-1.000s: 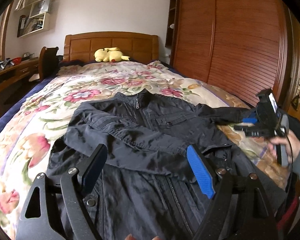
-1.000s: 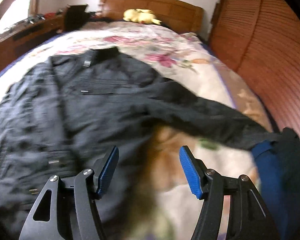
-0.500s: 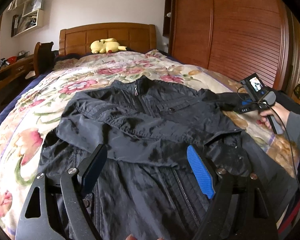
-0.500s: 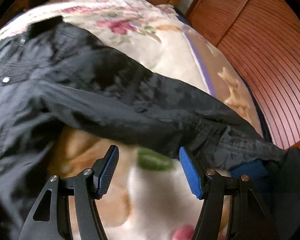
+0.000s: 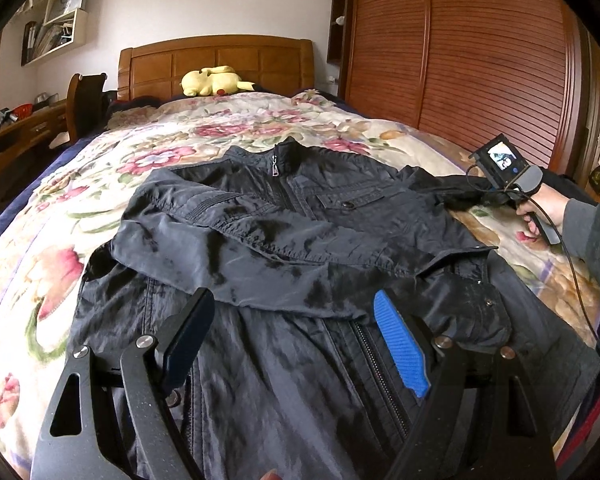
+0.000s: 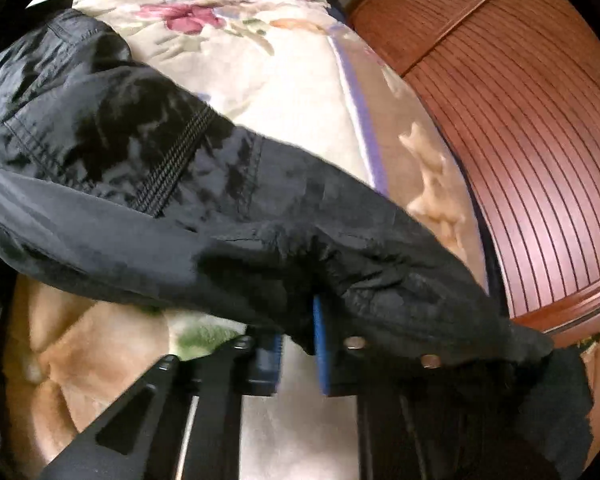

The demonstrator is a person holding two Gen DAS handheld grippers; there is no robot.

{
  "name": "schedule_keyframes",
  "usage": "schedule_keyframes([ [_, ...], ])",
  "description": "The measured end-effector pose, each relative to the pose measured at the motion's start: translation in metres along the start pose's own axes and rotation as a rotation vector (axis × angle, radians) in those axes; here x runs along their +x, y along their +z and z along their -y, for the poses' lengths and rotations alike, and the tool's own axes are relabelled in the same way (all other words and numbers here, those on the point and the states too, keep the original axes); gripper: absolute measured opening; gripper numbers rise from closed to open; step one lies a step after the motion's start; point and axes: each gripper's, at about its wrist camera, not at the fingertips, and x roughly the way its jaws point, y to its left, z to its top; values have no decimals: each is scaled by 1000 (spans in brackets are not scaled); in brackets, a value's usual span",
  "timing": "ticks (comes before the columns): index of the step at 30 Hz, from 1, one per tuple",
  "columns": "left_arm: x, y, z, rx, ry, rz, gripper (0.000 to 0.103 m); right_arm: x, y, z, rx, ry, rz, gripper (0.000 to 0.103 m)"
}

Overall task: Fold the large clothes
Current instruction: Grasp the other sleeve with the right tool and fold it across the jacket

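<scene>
Floral bed carries my black jacket spread at centre, one sleeve folded across. My left claw hangs wide open above its hem, gripping nothing. Right view: my right claw, jaws just closed, pinches the sleeve toward 4 o'clock.

In the right wrist view the sleeve drapes over the right gripper, hiding its pad tips — the cuff end runs into dark blur; in the left wrist view the jacket hem is cut off below the left gripper; shelf contents above the jacket are too small to tell.
</scene>
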Motion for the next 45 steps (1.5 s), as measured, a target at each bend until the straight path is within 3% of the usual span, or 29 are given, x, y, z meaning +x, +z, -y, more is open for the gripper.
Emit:
schedule_keyframes([
  [4, -1, 0, 0, 2, 0, -1, 83, -33, 14, 11, 43, -29, 126, 4],
  [9, -2, 0, -2, 1, 2, 6, 83, -109, 31, 9, 52, 3, 334, 4],
  [15, -8, 1, -5, 2, 11, 23, 83, -196, 24, -46, -48, 172, 497, 4],
  [19, -9, 2, -8, -3, 2, 21, 83, -216, -1, -88, -97, 323, 487, 4],
  [24, -12, 2, -10, -7, -7, 21, 83, -202, -27, -119, -124, 371, 401, 4],
  [28, -15, 2, -11, -7, -13, 26, 83, -190, -34, -114, -94, 379, 331, 15],
  [33, -16, 2, -8, 1, -15, 24, 83, -210, -50, -105, -77, 391, 351, 44],
  [38, -16, 0, -6, 6, -14, 24, 83, -230, -63, -88, -49, 372, 400, 53],
  [45, -14, -1, -3, 12, -15, 16, 83, -214, -71, -65, 36, 329, 396, 59],
])
